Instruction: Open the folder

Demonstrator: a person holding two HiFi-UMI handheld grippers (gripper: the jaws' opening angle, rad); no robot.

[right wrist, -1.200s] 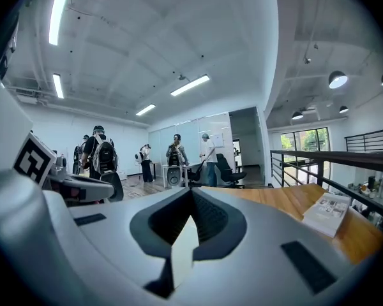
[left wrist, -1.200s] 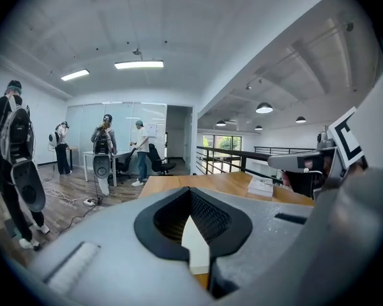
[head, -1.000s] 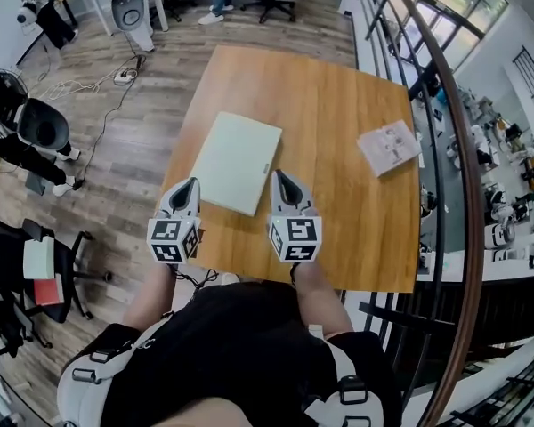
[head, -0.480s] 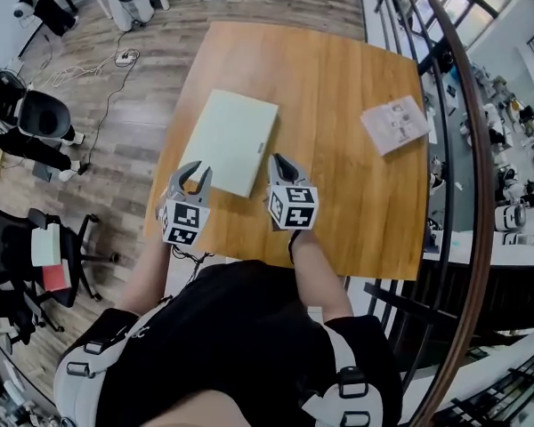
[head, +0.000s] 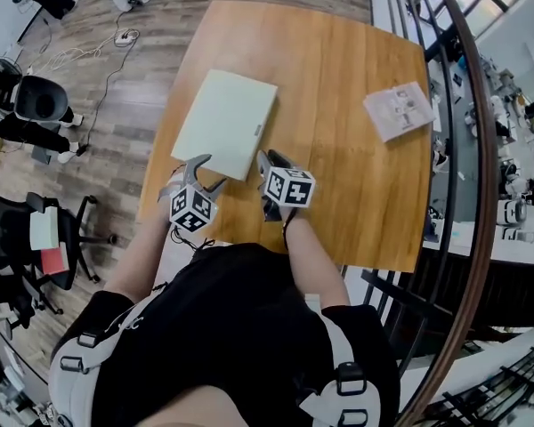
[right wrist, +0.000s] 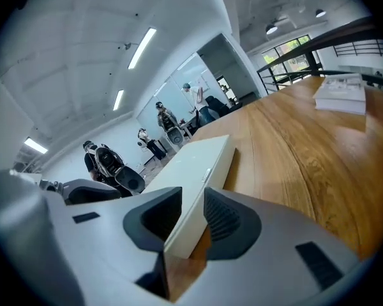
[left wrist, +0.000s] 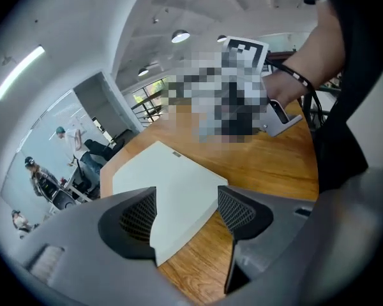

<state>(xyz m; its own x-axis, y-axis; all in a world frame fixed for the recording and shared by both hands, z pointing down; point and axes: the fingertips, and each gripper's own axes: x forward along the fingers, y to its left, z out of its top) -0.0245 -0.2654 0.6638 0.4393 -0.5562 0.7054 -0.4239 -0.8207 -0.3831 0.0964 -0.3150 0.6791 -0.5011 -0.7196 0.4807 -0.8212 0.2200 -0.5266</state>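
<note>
Both empty, left claw (left wrist: 186,208) opening and right claw (right wrist: 191,212) narrowly parted beside the folder (head: 224,123); booklet (head: 398,111) well apart

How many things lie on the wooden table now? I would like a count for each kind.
Pale green folder: 1
White printed booklet: 1
Total: 2

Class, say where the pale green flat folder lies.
Head view: the pale green folder lies on the wooden table's left half, left of the white booklet.
</note>
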